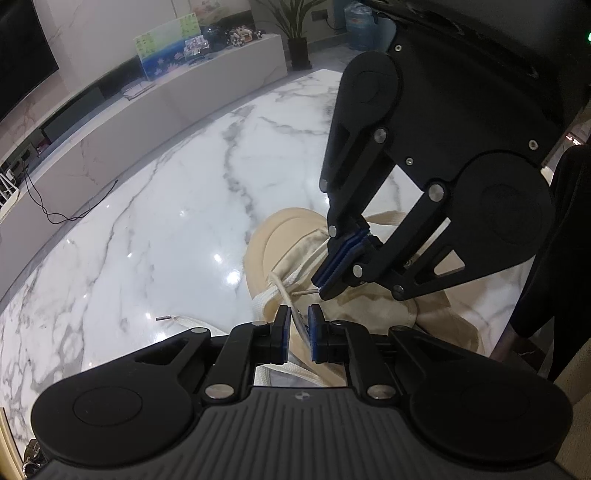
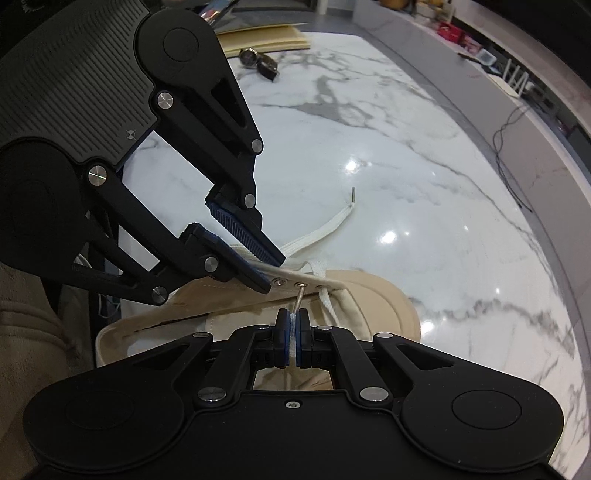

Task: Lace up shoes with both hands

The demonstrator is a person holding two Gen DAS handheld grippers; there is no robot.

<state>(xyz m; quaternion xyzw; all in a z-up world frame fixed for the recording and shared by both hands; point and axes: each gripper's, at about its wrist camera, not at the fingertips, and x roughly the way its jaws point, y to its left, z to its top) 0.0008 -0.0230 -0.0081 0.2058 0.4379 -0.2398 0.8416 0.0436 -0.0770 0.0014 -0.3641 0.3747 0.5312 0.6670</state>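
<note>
A beige canvas shoe (image 1: 295,236) (image 2: 373,299) lies on the white marble table. My right gripper (image 2: 293,314) (image 1: 320,286) is shut on a white lace end; its metal tip (image 2: 299,295) points into an eyelet (image 2: 301,284) on the shoe's eyelet strip. My left gripper (image 1: 299,312) (image 2: 275,275) straddles the eyelet strip (image 2: 295,278), jaws slightly apart; the strip's edge (image 1: 297,317) sits between the pads. The other lace end (image 2: 340,221) (image 1: 184,321) lies loose on the table.
The marble table (image 1: 166,221) (image 2: 424,166) carries a watch (image 2: 264,64) and a beige folder (image 2: 266,35) at its far side. A low cabinet (image 1: 155,107) with boxes and a cable runs beyond the table. A potted plant (image 1: 297,40) stands behind.
</note>
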